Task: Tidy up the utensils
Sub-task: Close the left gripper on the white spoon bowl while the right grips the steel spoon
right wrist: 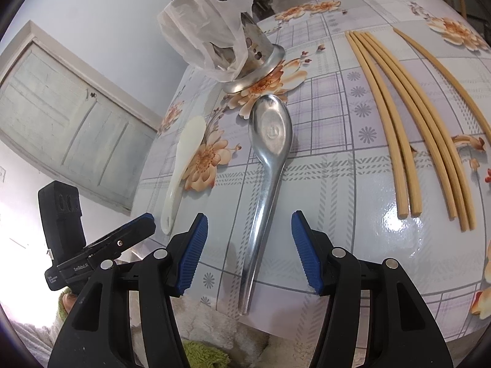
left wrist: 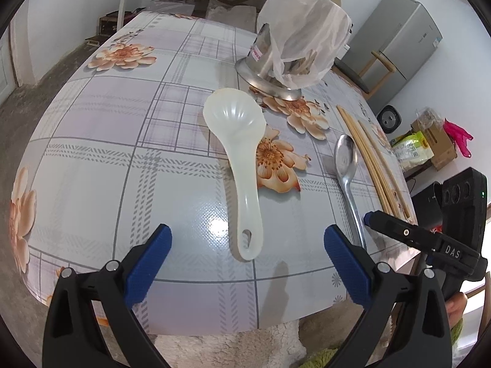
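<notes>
The letters "DAS" stand in white on the black body of the right gripper (left wrist: 366, 217), at the right edge of the left wrist view. In the right wrist view, the left gripper (right wrist: 147, 222) at lower left bears small white lettering that reads roughly "GenRobot.AI", with further lines below too small to make out. The metal spoon (right wrist: 270, 141) has a raised round mark in its bowl, unreadable. A pink label on the steel holder (left wrist: 260, 52) and print on the fridge (left wrist: 408, 33) are illegible.

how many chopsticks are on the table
5 chopsticks, all loose on the tablecloth right of the metal spoon: four fanned together, one apart farther right. More may be hidden in the bag-covered holder.
</notes>
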Available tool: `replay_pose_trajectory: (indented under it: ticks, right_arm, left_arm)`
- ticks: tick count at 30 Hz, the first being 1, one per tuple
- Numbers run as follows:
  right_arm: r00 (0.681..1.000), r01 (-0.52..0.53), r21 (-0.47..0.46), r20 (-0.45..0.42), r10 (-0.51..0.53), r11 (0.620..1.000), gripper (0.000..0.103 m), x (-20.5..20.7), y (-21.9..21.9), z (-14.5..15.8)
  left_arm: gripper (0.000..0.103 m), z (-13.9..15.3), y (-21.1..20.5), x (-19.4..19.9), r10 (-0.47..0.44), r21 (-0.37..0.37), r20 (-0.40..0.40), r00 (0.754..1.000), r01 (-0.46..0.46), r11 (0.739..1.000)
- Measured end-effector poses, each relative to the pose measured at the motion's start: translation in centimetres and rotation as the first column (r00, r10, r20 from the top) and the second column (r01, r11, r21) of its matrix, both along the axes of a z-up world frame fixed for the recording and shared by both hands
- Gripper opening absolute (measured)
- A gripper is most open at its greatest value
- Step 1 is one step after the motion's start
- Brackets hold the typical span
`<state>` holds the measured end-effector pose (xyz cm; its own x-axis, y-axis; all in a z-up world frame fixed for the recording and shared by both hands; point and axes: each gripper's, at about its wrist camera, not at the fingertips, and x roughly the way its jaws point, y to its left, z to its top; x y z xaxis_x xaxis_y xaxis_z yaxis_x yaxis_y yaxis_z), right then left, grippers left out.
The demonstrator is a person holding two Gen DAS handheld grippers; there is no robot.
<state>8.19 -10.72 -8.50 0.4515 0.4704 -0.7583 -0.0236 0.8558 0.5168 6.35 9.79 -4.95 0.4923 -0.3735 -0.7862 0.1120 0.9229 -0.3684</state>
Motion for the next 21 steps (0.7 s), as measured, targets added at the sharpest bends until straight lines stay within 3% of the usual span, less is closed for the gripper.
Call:
replay_pose_trajectory:
  ticks: [7,15,21]
  right_arm:
    - [1.000,0.019,-0.024,0.026,-0.018,1.000,0.055,0.6,-0.8,0.5]
    - [0.999,0.030,-0.059,0.034,-0.028,0.998,0.055,1.7,-1.0,0.5]
    - [1.000,0.017,-0.090,0.027,-0.014,0.996,0.055,2.3,-0.6,0.2]
  left_arm:
    - [0.097,2.5,-0.3,1.1,-0.086,0.078,0.104,0.991,0.078,0.994]
    - [0.097,3.4,-0.4,6.9,-0.168,0.178,0.164,0.972,0.138,0.974]
    - [0.076,1.7,-1.1,10.8,-0.227,0.198,0.123,0.966,0.200,0.960]
